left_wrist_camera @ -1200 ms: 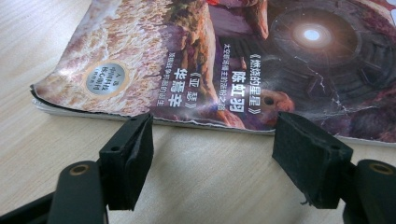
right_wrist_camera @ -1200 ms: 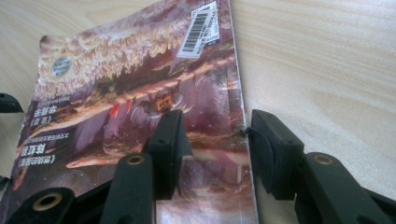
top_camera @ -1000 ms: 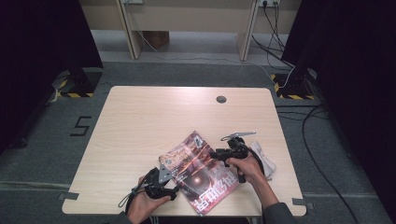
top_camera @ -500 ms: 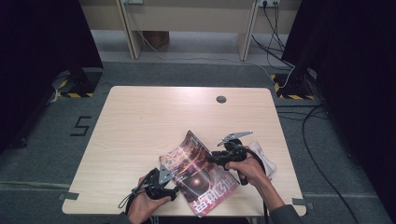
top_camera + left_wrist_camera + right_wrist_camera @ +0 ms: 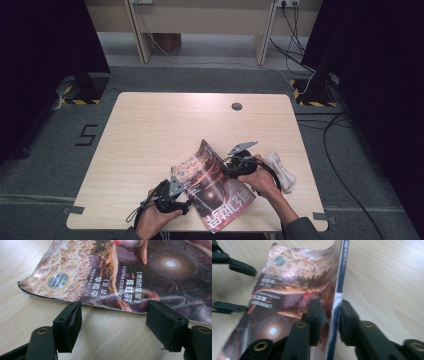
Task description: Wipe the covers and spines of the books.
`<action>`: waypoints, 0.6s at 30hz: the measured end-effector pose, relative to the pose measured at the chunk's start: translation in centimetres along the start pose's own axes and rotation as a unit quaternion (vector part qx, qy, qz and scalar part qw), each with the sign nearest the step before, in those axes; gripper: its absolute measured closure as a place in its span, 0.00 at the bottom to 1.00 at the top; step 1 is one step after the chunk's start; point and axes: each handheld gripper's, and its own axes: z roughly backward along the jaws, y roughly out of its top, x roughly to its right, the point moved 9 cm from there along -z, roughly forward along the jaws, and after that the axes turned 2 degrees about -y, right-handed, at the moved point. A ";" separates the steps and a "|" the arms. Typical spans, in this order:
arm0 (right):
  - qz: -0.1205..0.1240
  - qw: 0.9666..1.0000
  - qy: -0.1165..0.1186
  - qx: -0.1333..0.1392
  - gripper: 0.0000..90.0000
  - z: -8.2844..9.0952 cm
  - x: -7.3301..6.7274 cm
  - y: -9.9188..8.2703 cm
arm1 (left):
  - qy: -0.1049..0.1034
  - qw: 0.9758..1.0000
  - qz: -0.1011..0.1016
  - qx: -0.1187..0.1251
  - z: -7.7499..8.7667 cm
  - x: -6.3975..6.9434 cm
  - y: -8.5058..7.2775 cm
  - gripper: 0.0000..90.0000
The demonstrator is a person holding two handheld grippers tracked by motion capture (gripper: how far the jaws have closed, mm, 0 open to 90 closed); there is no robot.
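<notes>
1. One magazine (image 5: 215, 192) sits near your table's (image 5: 165, 130) front edge, right side lifted.
2. Your right gripper (image 5: 331, 315) has just been closing and now pinches the magazine's spine; your left gripper (image 5: 113, 322) gapes wide, grasping nothing.
3. White cloth (image 5: 281, 170) by the right edge, grey carpet (image 5: 60, 165) all round.

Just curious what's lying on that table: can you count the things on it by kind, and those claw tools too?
Magazines: 1, the magazine, its spine edge lifted off the table
White cloths: 1, the white cloth at the right
Hand-held claws: 2, the left claw open at the magazine's edge, the right claw clamped on its spine
Total: 4
</notes>
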 end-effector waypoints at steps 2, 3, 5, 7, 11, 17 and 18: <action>0.016 1.000 -0.009 0.001 0.86 0.1 0.2 0.1 | -0.005 1.000 -0.001 -0.002 0.1 -0.2 0.0 0.30; 0.015 1.000 -0.006 0.002 0.86 0.1 0.2 0.2 | -0.005 1.000 -0.002 -0.003 0.2 -0.3 0.0 0.29; 0.017 1.000 -0.007 0.002 0.87 0.2 0.3 0.1 | 0.002 1.000 -0.008 -0.001 0.6 -0.7 0.1 0.28; 0.021 1.000 -0.007 0.000 0.87 0.3 0.3 0.1 | 0.006 1.000 -0.005 0.012 0.9 -1.2 0.4 0.28; 0.036 0.999 -0.004 0.000 0.87 0.4 0.2 0.2 | 0.015 0.999 0.009 0.038 1.5 -2.6 1.3 0.26; 0.070 0.998 -0.001 0.000 0.87 1.2 -0.3 0.7 | 0.008 0.997 0.025 0.073 1.2 -4.1 2.9 0.22; 0.072 0.997 -0.001 -0.001 0.87 1.3 -0.3 0.7 | 0.007 0.997 0.027 0.076 1.1 -4.4 3.2 0.21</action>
